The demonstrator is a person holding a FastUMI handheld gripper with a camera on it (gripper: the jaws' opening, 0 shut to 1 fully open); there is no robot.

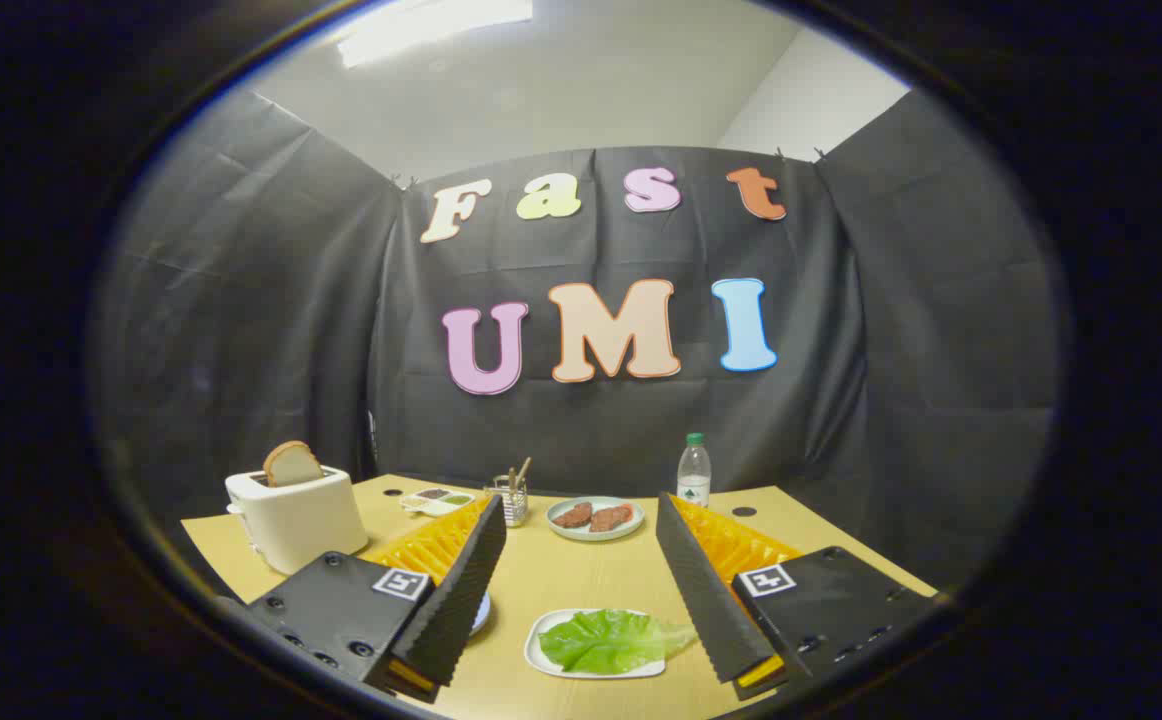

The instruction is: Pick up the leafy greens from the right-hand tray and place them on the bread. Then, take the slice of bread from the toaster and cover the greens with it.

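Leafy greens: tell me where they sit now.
The leafy greens lie on a white tray on the table, between the open tool's fingers, nearer than the plate of patties.

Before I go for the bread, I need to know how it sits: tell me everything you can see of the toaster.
The toaster is a cream, boxy, smooth-sided body, plastic by the look, with rounded edges. It stands upright on the table near its far corner, beyond one finger of the open gripper, which holds nothing. One bread slice with a brown crust stands out of its top slot, leaning slightly. Nothing else touches it.
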